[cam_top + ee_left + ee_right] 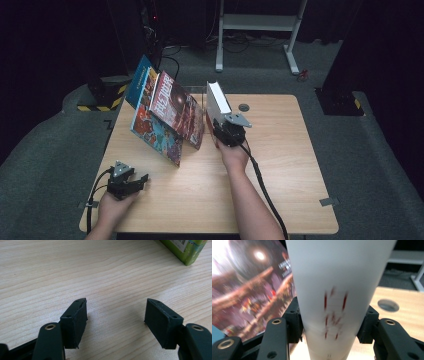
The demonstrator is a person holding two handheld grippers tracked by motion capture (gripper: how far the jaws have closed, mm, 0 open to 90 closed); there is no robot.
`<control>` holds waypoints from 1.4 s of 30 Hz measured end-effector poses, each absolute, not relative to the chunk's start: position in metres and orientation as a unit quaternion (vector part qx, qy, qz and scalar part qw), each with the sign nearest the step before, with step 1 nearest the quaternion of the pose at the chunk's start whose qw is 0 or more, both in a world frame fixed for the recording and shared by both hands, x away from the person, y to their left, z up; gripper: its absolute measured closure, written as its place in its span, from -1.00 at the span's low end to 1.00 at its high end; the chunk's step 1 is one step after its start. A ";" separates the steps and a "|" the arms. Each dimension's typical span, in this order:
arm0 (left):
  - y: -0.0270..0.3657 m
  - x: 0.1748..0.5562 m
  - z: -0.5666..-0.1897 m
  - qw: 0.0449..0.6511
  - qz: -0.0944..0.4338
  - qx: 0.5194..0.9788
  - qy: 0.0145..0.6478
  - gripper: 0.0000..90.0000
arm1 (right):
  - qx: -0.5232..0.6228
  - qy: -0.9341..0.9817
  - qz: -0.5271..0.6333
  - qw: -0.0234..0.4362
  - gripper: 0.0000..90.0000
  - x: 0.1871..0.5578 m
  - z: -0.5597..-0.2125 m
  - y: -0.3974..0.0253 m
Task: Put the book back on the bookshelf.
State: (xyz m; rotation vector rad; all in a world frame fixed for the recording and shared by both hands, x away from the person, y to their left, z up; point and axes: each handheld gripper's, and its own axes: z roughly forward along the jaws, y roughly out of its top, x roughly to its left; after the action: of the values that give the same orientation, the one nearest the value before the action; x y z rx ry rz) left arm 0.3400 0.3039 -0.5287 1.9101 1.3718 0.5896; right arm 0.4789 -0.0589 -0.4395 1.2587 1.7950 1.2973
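The right gripper (223, 131) holds a white book (217, 104) upright, with its 2 jaws pressed on the 2 covers and the white spine with red letters (334, 312) facing its camera. I think the grip sits low on the spine because from there the book can be steered without tipping. To the left of this gripper, very near, stand 3 other books leaning in a row: the dark red book (177, 109) is the closest one, then the colourful comic book (156, 127), and the blue book (137, 80) is the farthest. They all lean away from the gripper to the left, so there is room on their right side, and the white book looks meant to join the row there.

The left gripper (137, 182) rests on the wooden table (285, 170), with jaws wide apart and nothing between them. Ahead of it and to its right, a green book corner (186, 251) shows. It seems to wait there so it does not disturb the leaning books, and it could support them if they start to slide
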 end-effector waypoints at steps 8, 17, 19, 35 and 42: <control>0.304 0.340 -0.529 0.350 0.228 0.738 0.530 -0.23 | 0.460 0.666 0.508 0.295 -0.05 0.473 -0.411 -0.064; 0.304 0.340 -0.529 0.350 0.228 0.738 0.530 -0.23 | 0.452 0.657 0.509 0.325 0.19 0.474 -0.408 -0.060; 0.304 0.340 -0.529 0.351 0.228 0.738 0.530 -0.23 | 0.446 0.658 0.510 0.329 0.20 0.474 -0.409 -0.059; 0.304 0.340 -0.529 0.350 0.229 0.738 0.530 -0.23 | 0.448 0.639 0.524 0.343 0.22 0.483 -0.411 -0.056; 0.304 0.340 -0.529 0.351 0.228 0.738 0.530 -0.23 | 0.441 0.633 0.529 0.354 0.22 0.486 -0.401 -0.050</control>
State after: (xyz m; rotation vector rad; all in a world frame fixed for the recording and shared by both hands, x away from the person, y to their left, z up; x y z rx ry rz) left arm 0.3402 0.3041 -0.5287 1.9093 1.3721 0.5893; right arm 0.4855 -0.0496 -0.4013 1.1395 1.6370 1.3686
